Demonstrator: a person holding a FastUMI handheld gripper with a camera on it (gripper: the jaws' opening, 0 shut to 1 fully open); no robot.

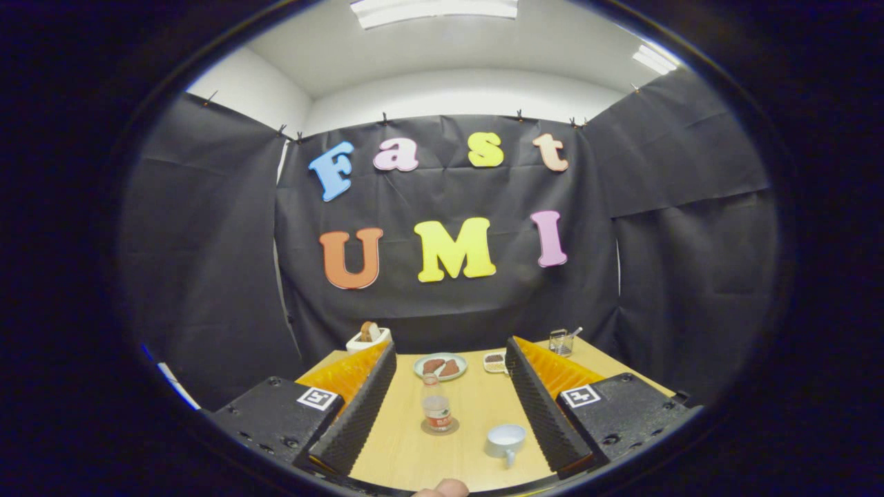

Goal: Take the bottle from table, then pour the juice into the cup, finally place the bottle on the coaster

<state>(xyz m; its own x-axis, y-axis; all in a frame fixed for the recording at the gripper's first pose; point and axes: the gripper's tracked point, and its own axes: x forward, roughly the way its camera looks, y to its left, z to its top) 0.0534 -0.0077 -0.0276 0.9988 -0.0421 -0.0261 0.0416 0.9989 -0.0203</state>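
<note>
The bottle (436,406) is standing upright on the coaster (440,428), a thin dark round disc, approx. mid-counter and in the gap between the two fingers, a bit nearer the left one. It's a small clear plastic bottle w/ a narrow neck, a pale cap and an orange-red label band; what's inside is too small to tell. Just beside it to the right the cup (505,440) is sitting, white and glossy, handle turned toward the camera, w/ a pale inside; apart from the bottle, not touching.

The tongs (449,407) are gaping wide, holding nothing. Each finger has a black ribbed pad on the inner face and an orange ridged back, running from black blocks w/ square black-and-white markers. Both fingers are hanging above the light wood-grain counter (407,455), pointing level-ish toward the far wall, touching neither bottle nor cup.

Beyond the bottle a pale green round plate (440,366) is carrying two brown wedge pieces. Right of it, a small white dish (494,362) w/ sth brown, hard to make out. Far left corner: a white box-shaped thing (368,338) w/ a brown piece sticking up, partly hidden by the left finger. Far right: a clear glass (560,341) w/ a stick in it, blurry. A fingertip (442,489) is poking in at the near edge, cut off.
</note>
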